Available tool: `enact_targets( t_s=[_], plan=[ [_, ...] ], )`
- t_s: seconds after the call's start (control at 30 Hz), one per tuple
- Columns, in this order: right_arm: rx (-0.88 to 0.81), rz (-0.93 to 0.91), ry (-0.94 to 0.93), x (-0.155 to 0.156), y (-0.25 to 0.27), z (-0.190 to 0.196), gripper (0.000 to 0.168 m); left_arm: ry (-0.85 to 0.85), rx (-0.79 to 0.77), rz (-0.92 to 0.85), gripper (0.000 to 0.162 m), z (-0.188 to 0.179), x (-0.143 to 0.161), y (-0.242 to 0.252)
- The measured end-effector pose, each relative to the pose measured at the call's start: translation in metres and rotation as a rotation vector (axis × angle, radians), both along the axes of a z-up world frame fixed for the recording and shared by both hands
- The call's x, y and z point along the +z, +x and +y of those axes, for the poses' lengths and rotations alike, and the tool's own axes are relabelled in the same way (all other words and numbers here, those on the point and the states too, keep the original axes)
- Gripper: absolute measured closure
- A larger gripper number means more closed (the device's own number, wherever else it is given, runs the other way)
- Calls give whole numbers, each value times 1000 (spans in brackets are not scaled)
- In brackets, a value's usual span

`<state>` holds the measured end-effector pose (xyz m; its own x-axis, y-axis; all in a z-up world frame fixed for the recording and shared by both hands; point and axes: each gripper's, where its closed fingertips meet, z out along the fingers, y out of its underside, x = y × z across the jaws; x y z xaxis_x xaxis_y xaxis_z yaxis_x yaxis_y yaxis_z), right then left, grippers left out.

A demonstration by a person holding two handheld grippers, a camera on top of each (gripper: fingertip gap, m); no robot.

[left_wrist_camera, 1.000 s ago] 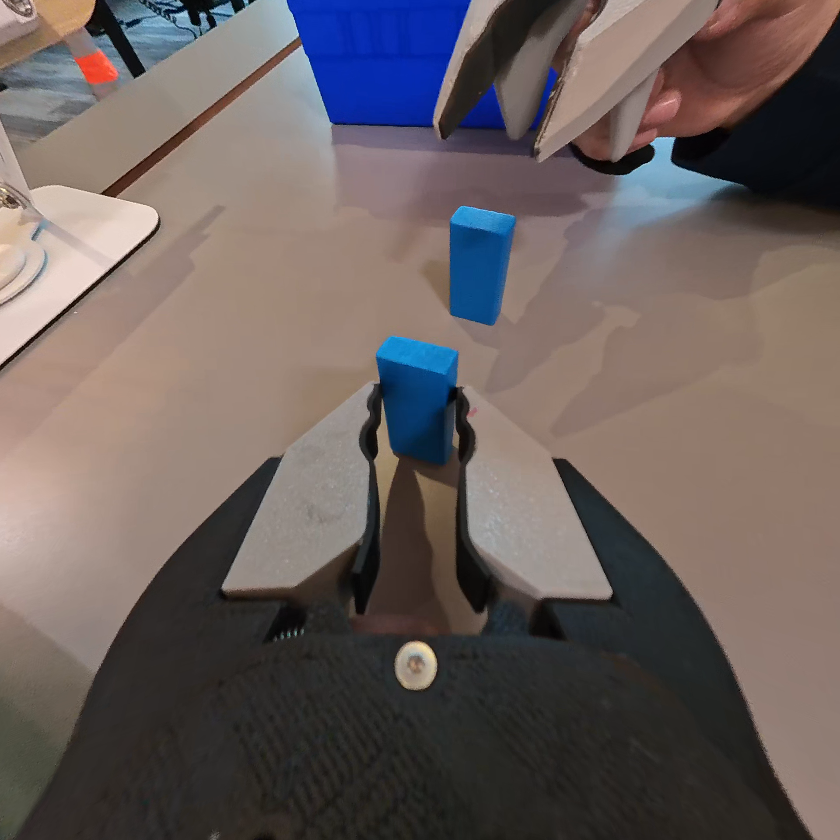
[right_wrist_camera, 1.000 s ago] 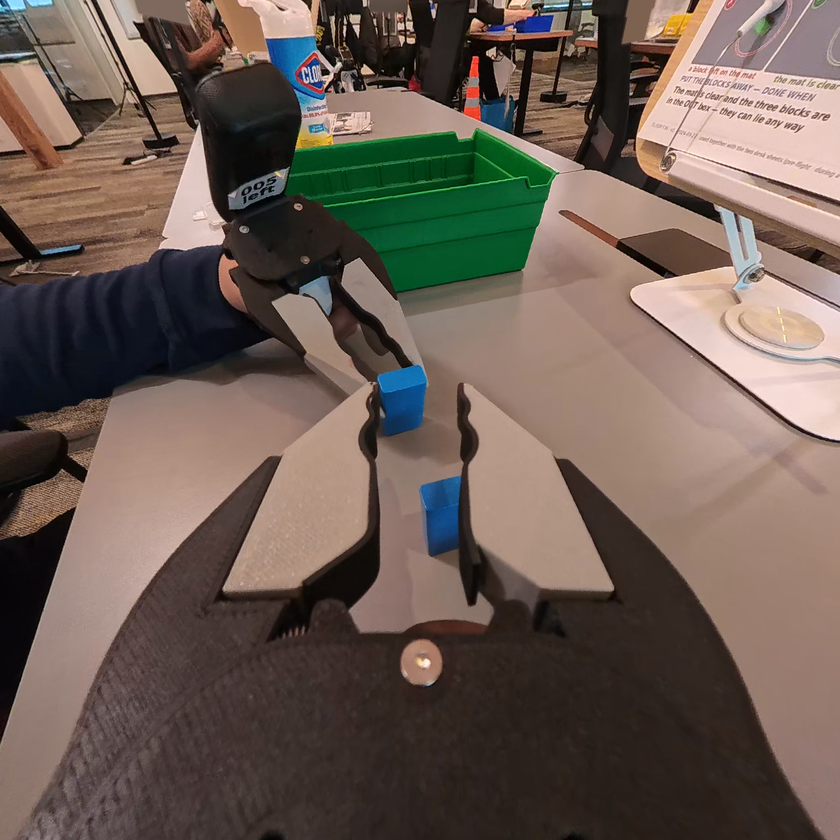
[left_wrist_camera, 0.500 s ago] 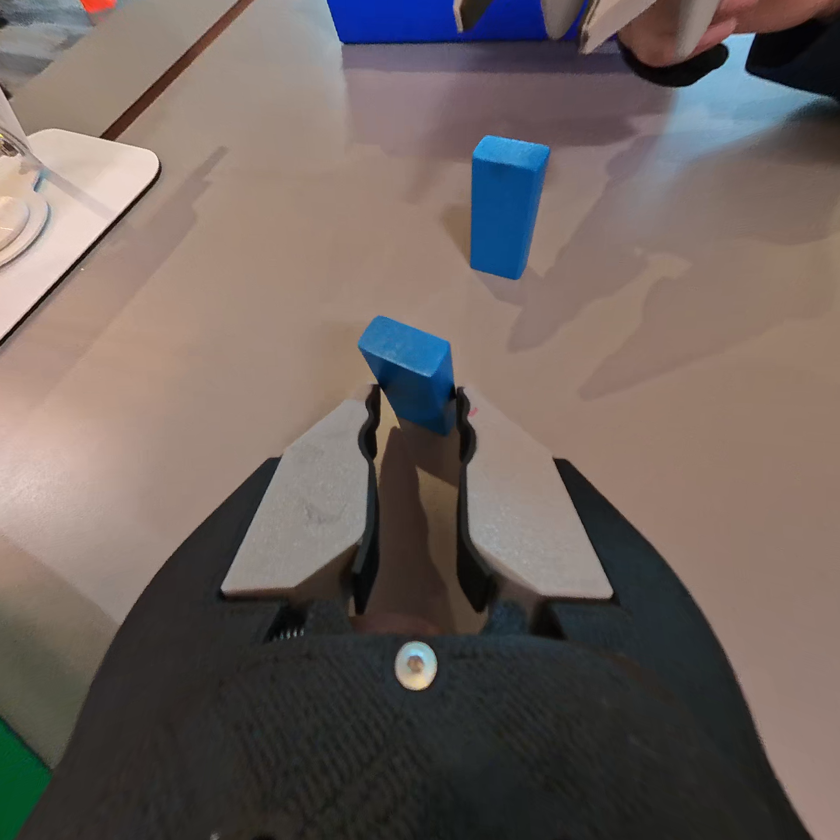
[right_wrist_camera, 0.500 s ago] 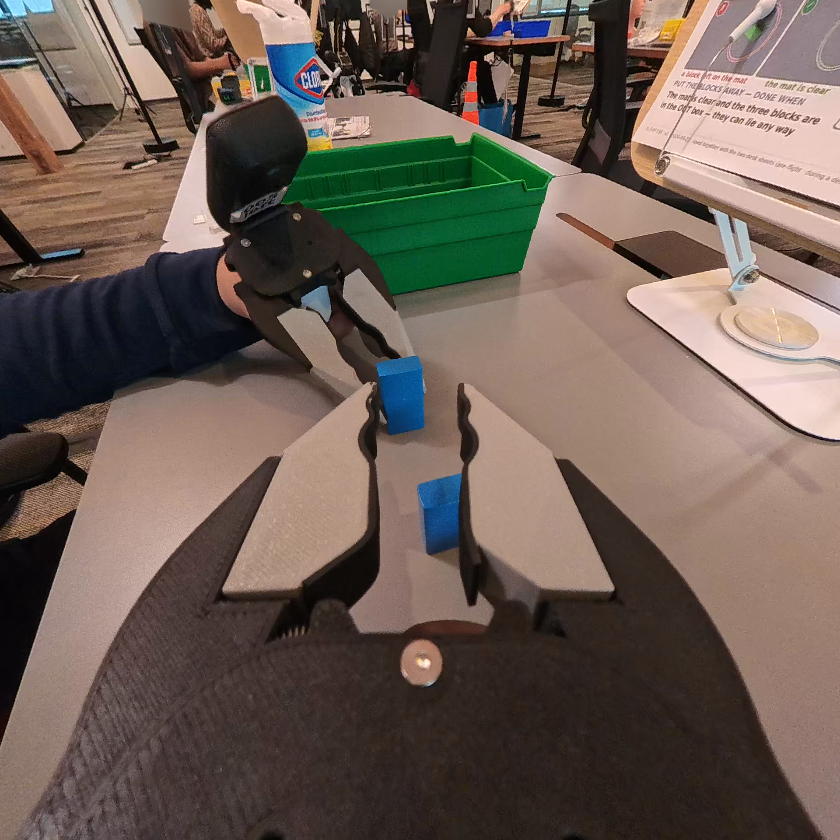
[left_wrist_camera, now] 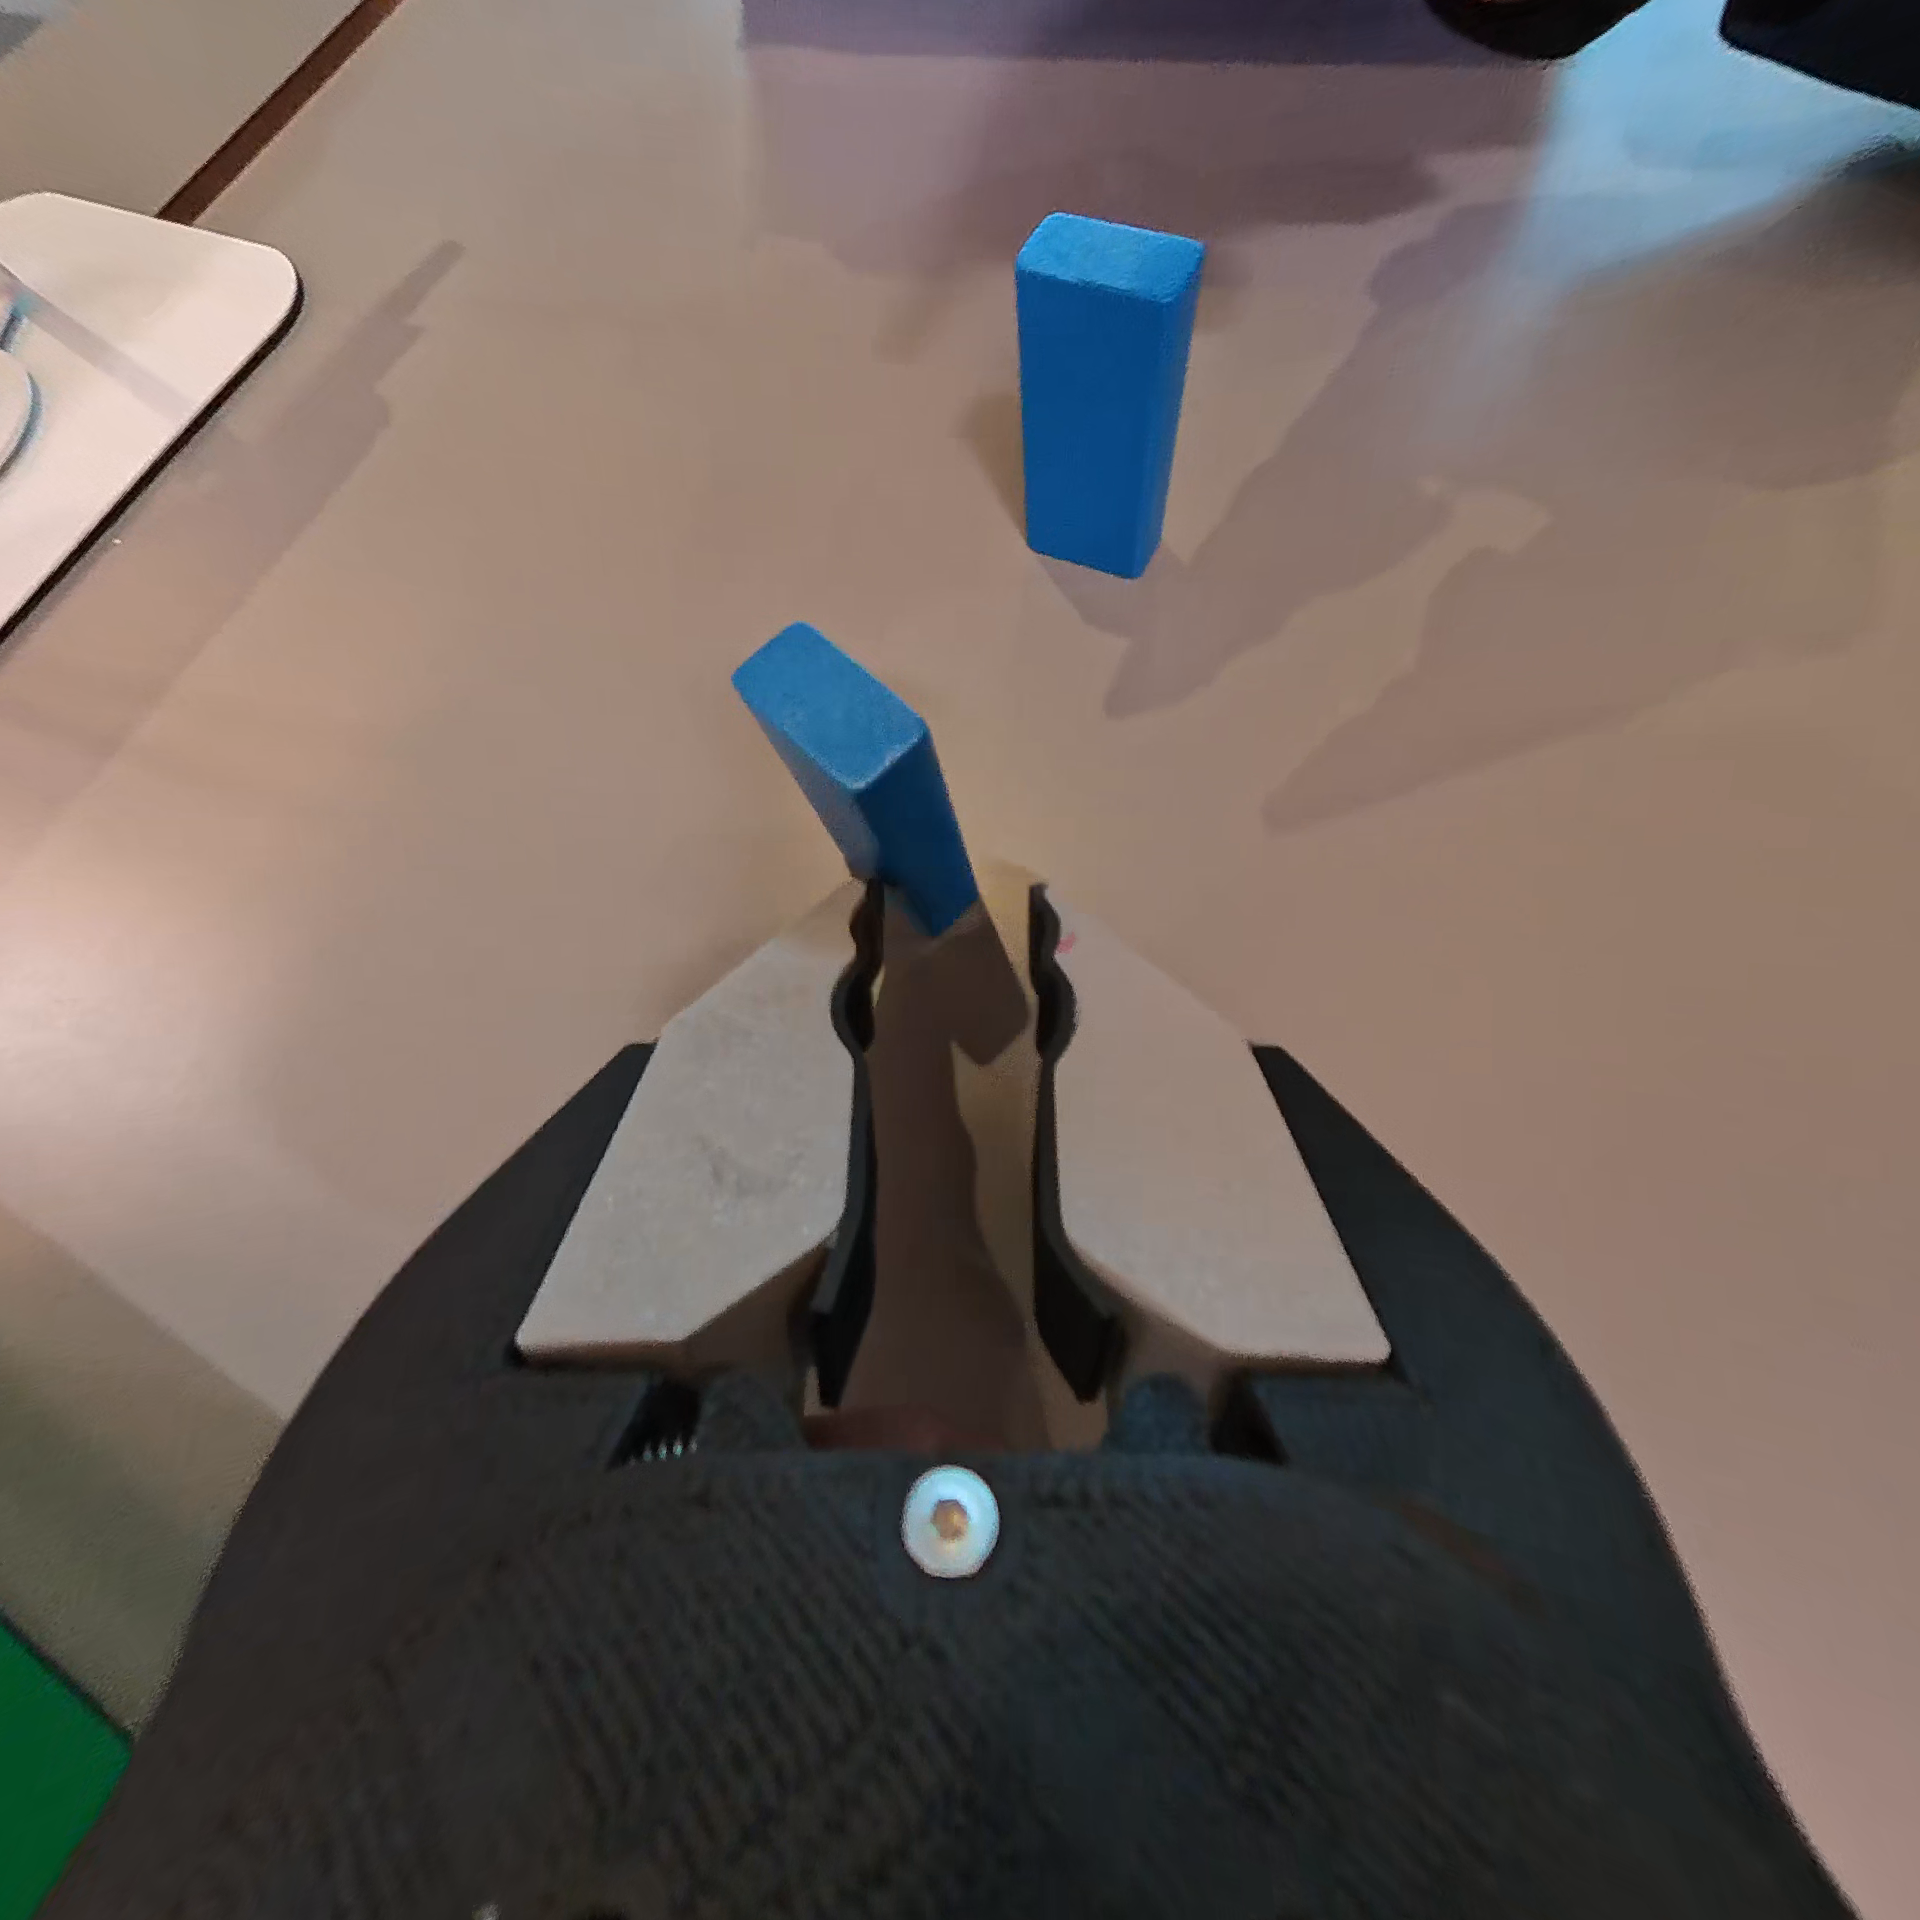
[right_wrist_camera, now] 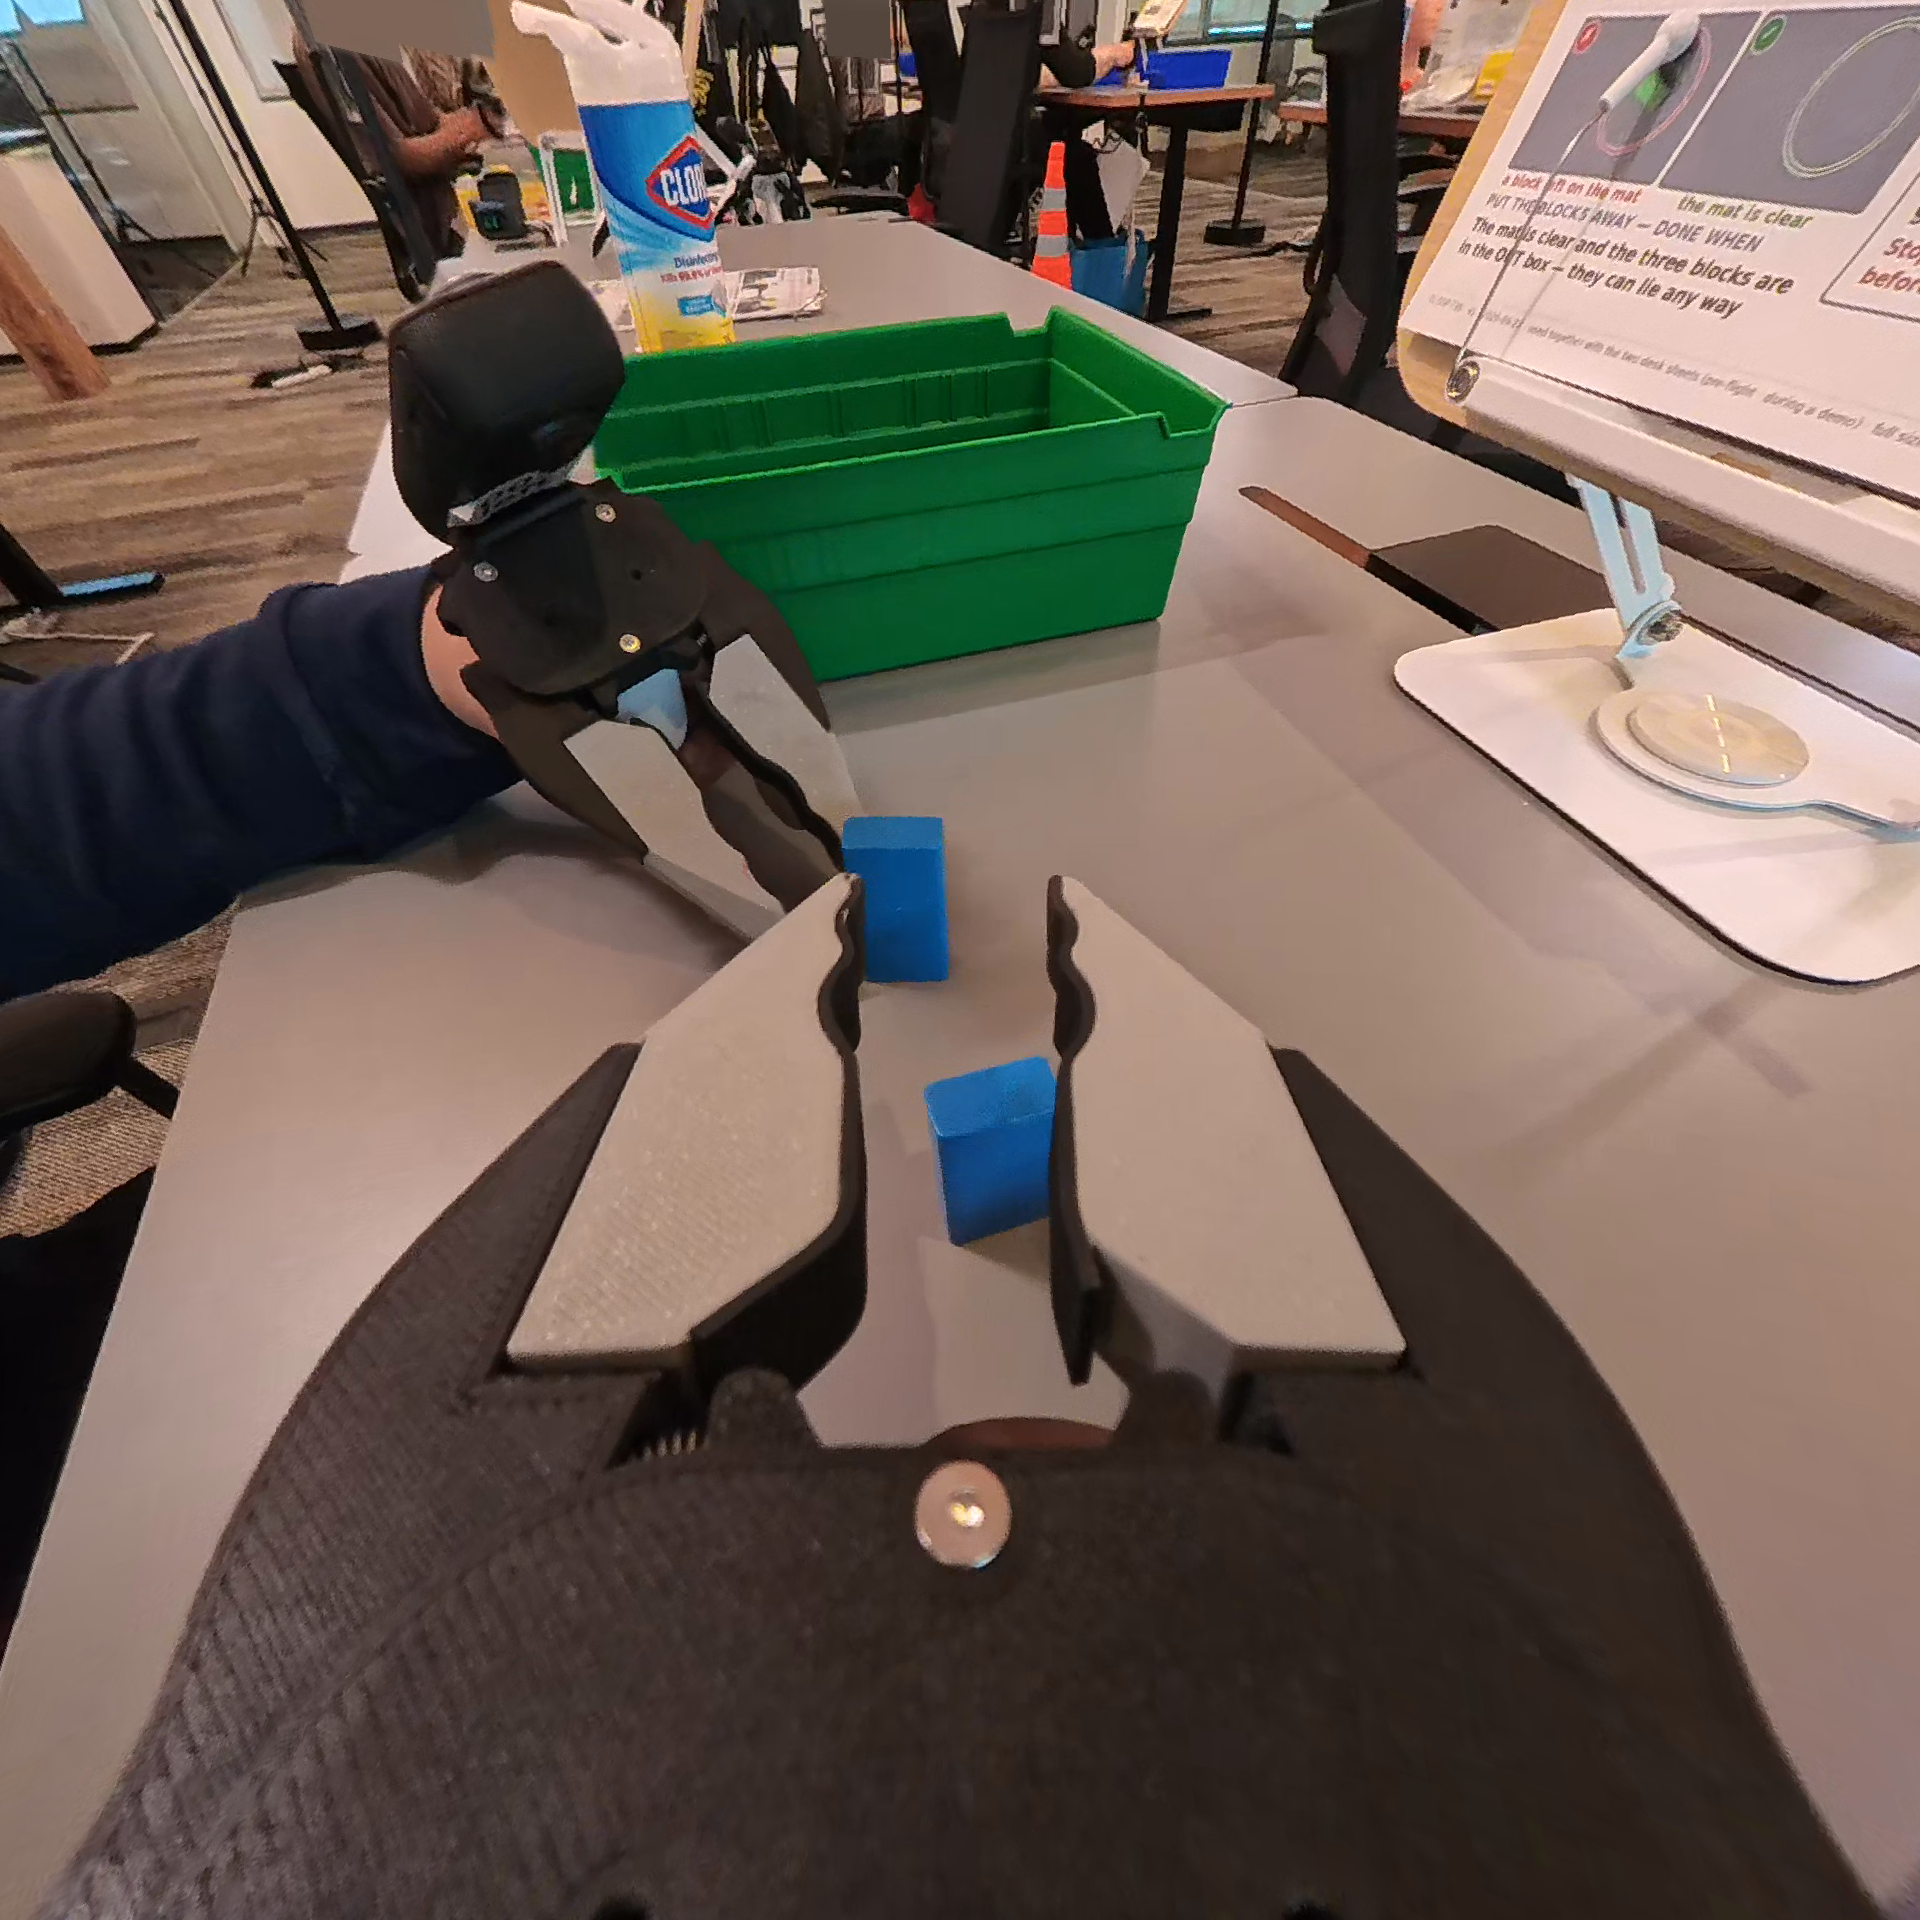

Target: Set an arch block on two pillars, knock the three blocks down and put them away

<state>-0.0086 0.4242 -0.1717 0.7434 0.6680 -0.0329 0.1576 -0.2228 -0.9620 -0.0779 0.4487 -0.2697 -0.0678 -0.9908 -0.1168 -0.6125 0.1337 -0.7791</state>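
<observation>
Two blue pillar blocks stand upright on the grey table (right_wrist_camera: 1351,935). My left gripper (left_wrist_camera: 951,894) is open, its jaws about a block's width apart. The near pillar (left_wrist_camera: 852,769) stands just past its tips, by the left fingertip, and looks tilted from this angle. The right wrist view shows that pillar (right_wrist_camera: 896,899) upright, with the left gripper (right_wrist_camera: 831,831) low beside it. The second pillar (left_wrist_camera: 1101,395) stands farther on. My right gripper (right_wrist_camera: 951,894) is open and empty, hovering over that second pillar (right_wrist_camera: 992,1148). No arch block is in view.
A green bin (right_wrist_camera: 904,540) stands behind the left gripper, with a spray bottle (right_wrist_camera: 655,208) beyond it. A white stand base (right_wrist_camera: 1662,790) holding an instruction sheet sits at the right; it also shows in the left wrist view (left_wrist_camera: 135,343). A dark sleeve (right_wrist_camera: 208,727) rests on the table. My right fingertips sit around 12 cm from my left ones.
The near pillar was clamped between my left fingertips; now it stands free just past them as the left gripper has drawn back and tipped. The right gripper has barely moved.
</observation>
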Motion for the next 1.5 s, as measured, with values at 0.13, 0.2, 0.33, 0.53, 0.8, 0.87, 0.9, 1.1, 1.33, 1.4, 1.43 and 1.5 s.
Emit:
enact_targets(
  t_s=[0.13, 0.2, 0.33, 0.53, 0.8, 0.87, 0.9, 1.1, 1.33, 1.4, 1.43, 1.5],
  plan=[
    [0, 2, 7, 2, 0, -1, 137, -22, -1, 3, 139, -4, 0, -6],
    [2, 2, 7, 2, 0, -1, 136, -27, -2, 5, 140, -5, -1, -7],
    [6, 5, 8, 3, -1, -2, 136, -21, -18, 23, 140, -8, -4, -7],
    [8, 6, 3, 1, -1, -1, 136, -22, -53, 44, 141, -16, -7, -6],
    [10, 8, 8, 2, -1, -2, 135, -49, 26, 71, 143, -2, -11, -13],
    [9, 8, 10, 3, -1, -2, 135, -49, 120, 70, 146, 15, -11, -15],
    [10, 7, 11, 3, -1, -2, 135, -56, 146, 70, 147, 20, -11, -16],
    [12, 7, 15, 4, -2, -2, 135, -45, 212, 66, 145, 30, -11, -13],
    [11, 6, 16, 4, -2, -2, 135, -51, 209, 64, 136, 23, -11, -3],
    [11, 9, 14, 4, -2, -2, 135, -55, 192, 64, 135, 20, -11, -2],
    [11, 9, 14, 4, -2, -2, 135, -58, 190, 64, 135, 19, -11, -1],
    [11, 6, 13, 3, -2, -2, 135, -67, 189, 65, 133, 17, -11, 0]
  ],
)
